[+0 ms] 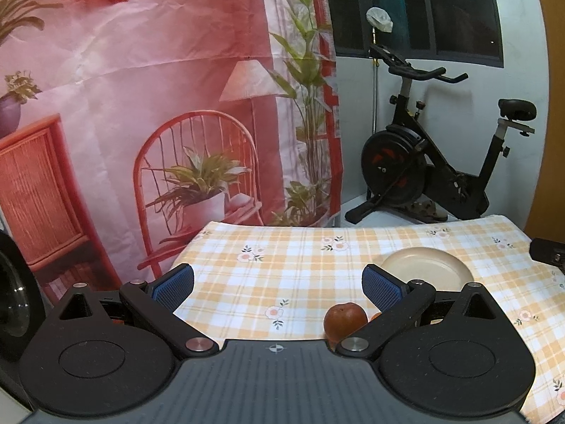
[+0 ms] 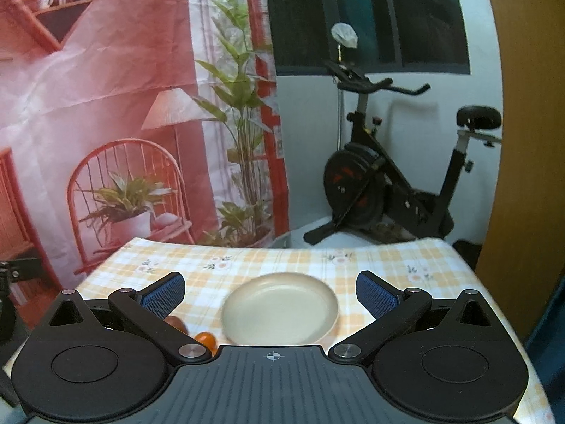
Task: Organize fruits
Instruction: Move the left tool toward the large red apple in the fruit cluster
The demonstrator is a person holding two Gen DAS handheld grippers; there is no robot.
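A round reddish-brown fruit [image 1: 345,321] lies on the checked tablecloth [image 1: 282,275], near my left gripper's right finger. An orange fruit [image 1: 375,316] peeks out behind that finger. The cream plate [image 1: 425,268] sits empty further right. My left gripper [image 1: 279,288] is open with nothing between its blue pads. In the right wrist view the same plate [image 2: 280,309] lies between the open fingers of my right gripper [image 2: 270,295], a little beyond them. The orange fruit [image 2: 206,340] and part of the brown fruit [image 2: 176,323] show beside the left finger.
A printed pink backdrop [image 1: 141,106] hangs behind the table's far left. An exercise bike [image 1: 434,162] stands beyond the far edge. A wooden panel [image 2: 522,176] rises at the right. The other gripper's dark body [image 1: 547,251] shows at the right edge of the left wrist view.
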